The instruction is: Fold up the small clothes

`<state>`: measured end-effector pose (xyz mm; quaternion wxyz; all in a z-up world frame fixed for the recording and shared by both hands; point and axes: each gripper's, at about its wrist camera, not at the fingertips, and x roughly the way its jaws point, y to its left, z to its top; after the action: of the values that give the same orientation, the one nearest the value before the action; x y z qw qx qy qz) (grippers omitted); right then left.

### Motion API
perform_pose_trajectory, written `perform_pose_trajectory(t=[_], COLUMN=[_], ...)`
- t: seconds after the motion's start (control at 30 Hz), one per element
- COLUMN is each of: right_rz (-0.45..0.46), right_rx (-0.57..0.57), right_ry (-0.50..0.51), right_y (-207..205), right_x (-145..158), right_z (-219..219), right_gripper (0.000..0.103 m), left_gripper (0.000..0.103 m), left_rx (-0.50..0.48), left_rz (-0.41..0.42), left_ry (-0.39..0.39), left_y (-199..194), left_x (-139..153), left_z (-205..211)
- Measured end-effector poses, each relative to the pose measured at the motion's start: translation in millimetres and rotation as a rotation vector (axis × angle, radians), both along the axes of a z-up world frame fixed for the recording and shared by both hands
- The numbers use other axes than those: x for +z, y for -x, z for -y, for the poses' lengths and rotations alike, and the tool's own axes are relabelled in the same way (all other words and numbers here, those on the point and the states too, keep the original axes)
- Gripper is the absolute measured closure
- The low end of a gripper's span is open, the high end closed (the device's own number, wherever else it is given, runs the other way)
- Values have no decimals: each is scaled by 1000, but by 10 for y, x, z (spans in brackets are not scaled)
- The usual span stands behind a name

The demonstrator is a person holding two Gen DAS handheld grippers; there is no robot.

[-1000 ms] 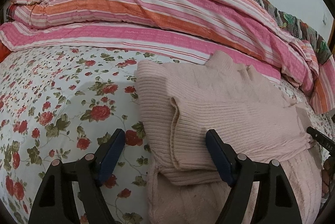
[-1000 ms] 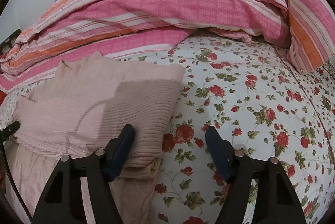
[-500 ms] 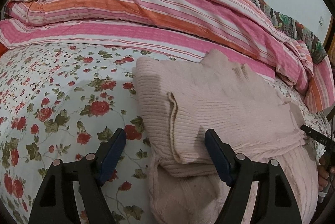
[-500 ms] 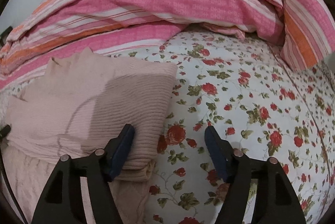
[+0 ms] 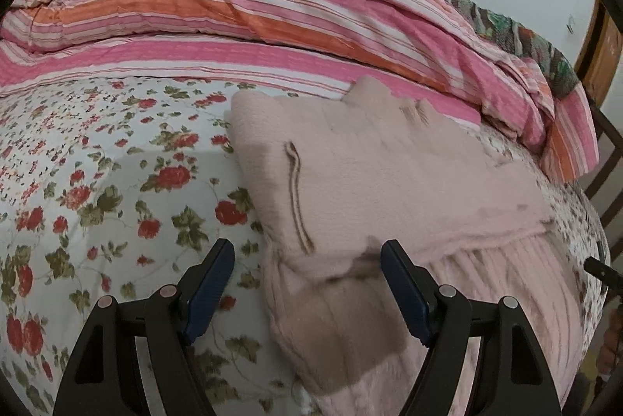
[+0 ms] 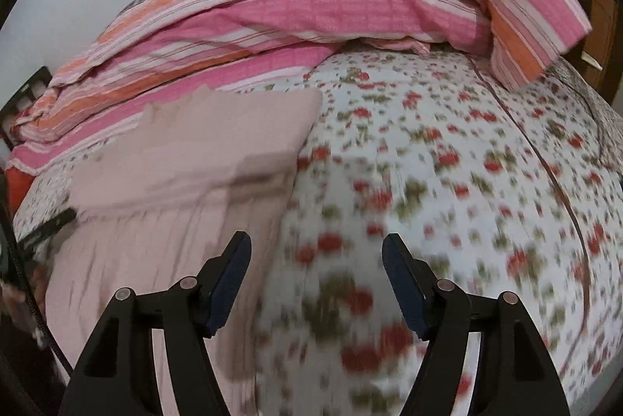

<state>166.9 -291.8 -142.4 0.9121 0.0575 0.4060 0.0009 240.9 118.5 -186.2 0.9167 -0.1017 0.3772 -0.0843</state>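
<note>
A pale pink knit sweater (image 5: 373,174) lies partly folded on the floral bedsheet (image 5: 97,190), its upper half doubled over a ribbed lower part (image 5: 506,283). My left gripper (image 5: 307,256) hovers open over the sweater's near left corner; nothing is pinched between its blue pads (image 5: 212,283). In the right wrist view the same sweater (image 6: 202,159) sits left of centre. My right gripper (image 6: 317,256) is open above the sheet beside the sweater's right edge, holding nothing. That view is blurred by motion.
A bunched pink and orange striped quilt (image 5: 249,11) runs along the far side of the bed, also in the right wrist view as the quilt (image 6: 296,15). A wooden frame (image 5: 599,42) stands at the right. The right gripper's tip (image 5: 601,270) shows at the left view's right edge.
My right gripper has pulled back from the sweater's folded edge, so more of the ribbed lower part shows. The left view has shifted only slightly.
</note>
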Motion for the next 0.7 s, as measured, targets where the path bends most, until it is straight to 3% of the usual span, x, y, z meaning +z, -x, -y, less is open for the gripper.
perform_pose_trajectory(t=[0.13,0.3,0.5,0.6,0.7], right_rz=[-15,-31,-25,-27,-33], right_rx=[10,23,100,118,142], right_ry=[-7,-16,-81,-115,-134], right_y=[329,619,872,905,860], right_x=[-126,-215,-260,-308,-351], right_z=[-102,-176,-216,-248,-313], right_gripper=[34,45,59,64,70], left_gripper=[27,27,30,42,43], left_rx=[-25,-5,-56,-76,-77], left_rz=[17,-41,-58,-110,-96], left_ry=[-75,-58,10,126,202], left_y=[103,294,928,1204,1402], left_x=[-25,47,88,-25,-88], left_z=[114,77,-3,-83,-131])
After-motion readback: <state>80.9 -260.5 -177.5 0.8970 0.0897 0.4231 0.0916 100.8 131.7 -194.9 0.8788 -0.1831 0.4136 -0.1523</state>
